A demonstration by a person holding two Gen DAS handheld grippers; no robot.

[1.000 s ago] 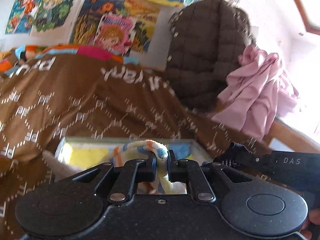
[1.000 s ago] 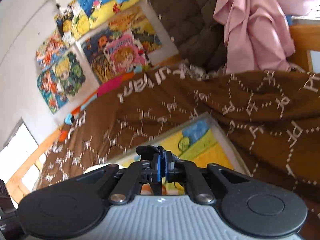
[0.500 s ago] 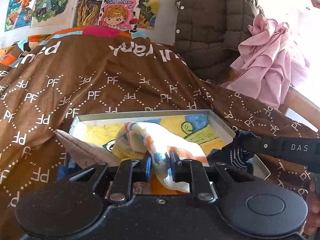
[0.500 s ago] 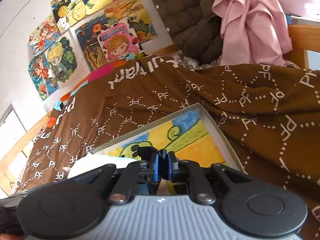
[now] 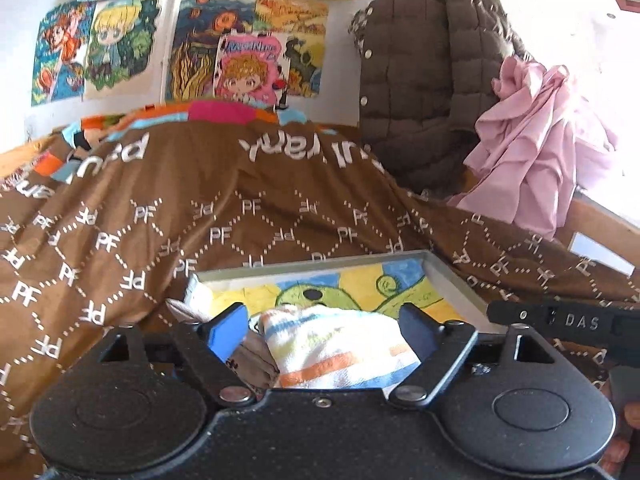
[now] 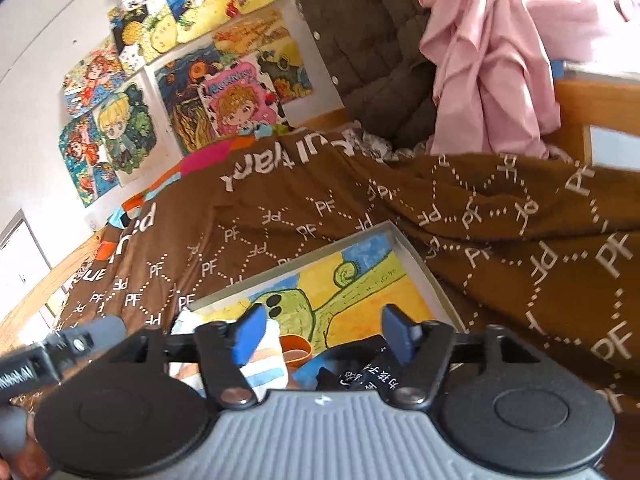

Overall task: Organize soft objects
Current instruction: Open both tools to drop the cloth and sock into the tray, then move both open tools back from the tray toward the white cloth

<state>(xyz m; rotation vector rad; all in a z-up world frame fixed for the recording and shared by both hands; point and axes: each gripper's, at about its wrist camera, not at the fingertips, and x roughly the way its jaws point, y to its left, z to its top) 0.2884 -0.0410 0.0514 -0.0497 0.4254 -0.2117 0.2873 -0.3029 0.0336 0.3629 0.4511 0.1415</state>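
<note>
The left gripper (image 5: 320,320) is spread wide, its fingers flanking the striped towel (image 5: 336,350) at the near edge of the tray (image 5: 452,280). The right gripper (image 6: 324,334) is also wide above a dark cloth (image 6: 360,372) in the tray's near right corner on the brown blanket (image 6: 520,240).

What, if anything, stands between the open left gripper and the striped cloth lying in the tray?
Nothing visible does. The striped cloth lies in the tray, directly between the spread fingers of the left gripper. A grey cloth sits beside it on the left, not in front of it.
</note>
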